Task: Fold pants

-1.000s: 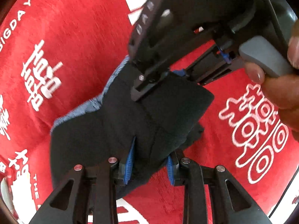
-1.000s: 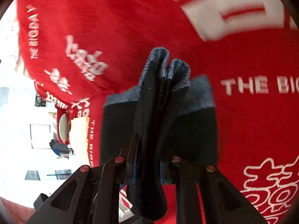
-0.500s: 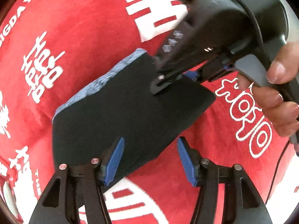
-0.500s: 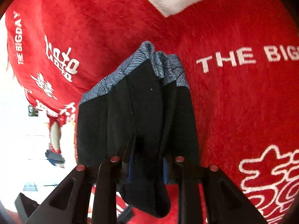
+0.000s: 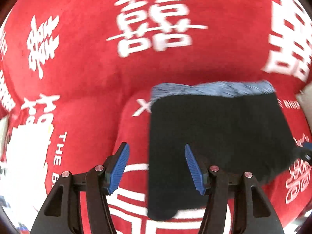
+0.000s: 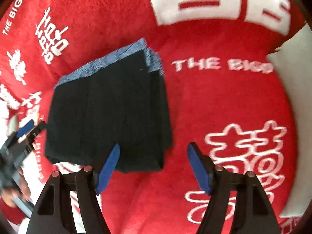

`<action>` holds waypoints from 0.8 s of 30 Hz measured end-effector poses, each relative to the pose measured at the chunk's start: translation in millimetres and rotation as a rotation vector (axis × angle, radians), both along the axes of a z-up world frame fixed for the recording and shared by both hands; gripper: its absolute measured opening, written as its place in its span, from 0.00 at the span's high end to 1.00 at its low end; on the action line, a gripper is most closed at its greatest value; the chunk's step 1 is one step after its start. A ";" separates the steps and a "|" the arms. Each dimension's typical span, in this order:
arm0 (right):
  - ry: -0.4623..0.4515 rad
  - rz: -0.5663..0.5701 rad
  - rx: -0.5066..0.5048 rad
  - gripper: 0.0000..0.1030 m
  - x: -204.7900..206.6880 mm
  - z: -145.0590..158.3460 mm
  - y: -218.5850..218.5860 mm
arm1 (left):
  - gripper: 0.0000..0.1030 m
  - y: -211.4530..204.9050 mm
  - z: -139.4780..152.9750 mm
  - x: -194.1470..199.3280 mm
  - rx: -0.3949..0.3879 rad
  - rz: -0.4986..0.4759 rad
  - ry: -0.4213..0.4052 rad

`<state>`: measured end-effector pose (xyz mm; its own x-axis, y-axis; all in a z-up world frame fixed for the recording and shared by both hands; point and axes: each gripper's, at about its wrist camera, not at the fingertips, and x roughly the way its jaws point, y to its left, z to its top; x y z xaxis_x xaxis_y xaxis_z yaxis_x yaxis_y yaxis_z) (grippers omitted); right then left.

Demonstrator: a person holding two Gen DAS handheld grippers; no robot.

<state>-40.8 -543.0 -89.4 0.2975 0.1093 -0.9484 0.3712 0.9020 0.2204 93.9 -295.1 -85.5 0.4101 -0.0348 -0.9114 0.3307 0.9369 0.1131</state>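
Observation:
The folded black pants (image 5: 214, 136) with a blue patterned waistband (image 5: 210, 88) lie flat on the red cloth (image 5: 87, 97). My left gripper (image 5: 157, 167) is open above their left edge, and its blue pads (image 5: 120, 167) touch no fabric. In the right wrist view the pants (image 6: 109, 107) lie left of centre. My right gripper (image 6: 154, 169) hangs over their near right corner with its jaws opening, and nothing is pinched between them. The left gripper (image 6: 23, 136) shows, blurred, at the left edge beside the pants, with a hand (image 6: 11, 193) behind it.
The red cloth (image 6: 214, 101) carries large white characters and lettering and bulges in soft folds around the pants. A white surface (image 6: 292, 101) shows past its right edge, and a bright white patch (image 5: 25, 156) lies at the left of the left wrist view.
Both grippers opened and let go of the pants, which now lie flat and folded. The left gripper swung out to the pants' side; the right one lifted off slightly.

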 end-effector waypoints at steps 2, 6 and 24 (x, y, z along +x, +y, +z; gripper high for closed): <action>-0.054 0.010 -0.057 0.27 0.4 16.4 6.1 | 0.41 4.7 -7.8 13.5 0.003 0.025 0.027; -0.110 0.063 -0.066 0.27 20.9 27.1 30.6 | 0.41 5.8 -27.7 23.7 0.022 0.048 0.069; 0.036 0.062 0.013 0.18 27.8 -42.4 52.9 | 0.27 11.0 -44.7 11.0 0.076 0.015 0.044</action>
<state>-12.9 -490.1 -131.8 0.2550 0.1389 -0.9569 0.3226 0.9207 0.2196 104.9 -284.0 -130.2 0.3695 0.0413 -0.9283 0.3231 0.9310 0.1700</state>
